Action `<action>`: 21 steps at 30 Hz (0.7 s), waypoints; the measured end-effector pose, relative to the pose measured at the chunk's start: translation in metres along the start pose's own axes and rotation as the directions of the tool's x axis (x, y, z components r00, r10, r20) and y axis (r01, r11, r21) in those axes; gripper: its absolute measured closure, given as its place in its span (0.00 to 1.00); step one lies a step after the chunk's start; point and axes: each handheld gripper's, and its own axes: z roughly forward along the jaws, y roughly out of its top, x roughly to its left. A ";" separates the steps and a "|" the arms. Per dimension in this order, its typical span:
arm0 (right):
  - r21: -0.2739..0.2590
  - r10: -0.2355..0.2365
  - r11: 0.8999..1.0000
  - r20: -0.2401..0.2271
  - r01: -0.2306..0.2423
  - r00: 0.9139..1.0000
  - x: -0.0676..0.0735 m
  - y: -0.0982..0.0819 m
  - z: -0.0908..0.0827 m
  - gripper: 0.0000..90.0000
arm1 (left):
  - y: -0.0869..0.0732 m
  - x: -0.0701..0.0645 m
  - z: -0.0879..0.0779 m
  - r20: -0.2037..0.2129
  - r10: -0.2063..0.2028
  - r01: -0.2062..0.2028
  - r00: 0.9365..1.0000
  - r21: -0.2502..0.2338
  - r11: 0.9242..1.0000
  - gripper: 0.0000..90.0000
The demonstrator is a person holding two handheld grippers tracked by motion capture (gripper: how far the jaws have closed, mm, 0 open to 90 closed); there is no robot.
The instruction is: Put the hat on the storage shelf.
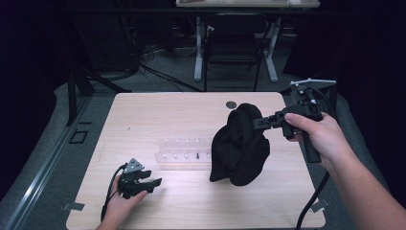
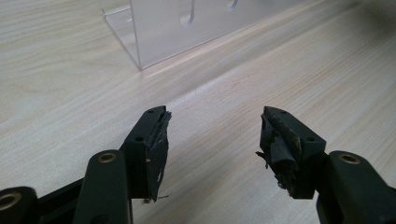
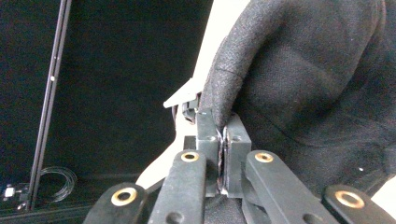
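A black cloth (image 1: pixel 241 146) hangs in a bunch above the right half of the wooden table (image 1: pixel 158 115), its lower end close to the tabletop. My right gripper (image 1: pixel 261 123) is shut on a fold at the cloth's top edge, held level and pointing left. In the right gripper view the jaws pinch the black cloth (image 3: pixel 299 79) tightly. My left gripper (image 1: pixel 152 184) rests low at the front left of the table, open with nothing between its fingers. In the left gripper view its fingertips (image 2: pixel 159 135) stand wide apart over bare wood.
A clear acrylic rack (image 1: pixel 184 152) with slots lies in the table's middle, just left of the cloth; its corner (image 2: pixel 140 42) is ahead of the left gripper. A dark round grommet (image 1: pixel 231 104) sits near the far edge. A chair and desk legs stand beyond the table.
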 end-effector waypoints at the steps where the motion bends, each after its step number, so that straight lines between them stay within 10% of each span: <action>1: -0.003 -0.001 1.000 -0.002 0.001 1.000 0.000 0.001 0.001 0.98 | 0.000 0.000 0.000 0.001 -0.002 0.002 1.000 -0.001 1.000 0.47; 21: -0.020 -0.007 1.000 0.005 0.007 1.000 0.006 0.035 0.025 0.98 | 0.002 -0.001 0.002 0.013 0.010 -0.010 1.000 0.013 1.000 0.47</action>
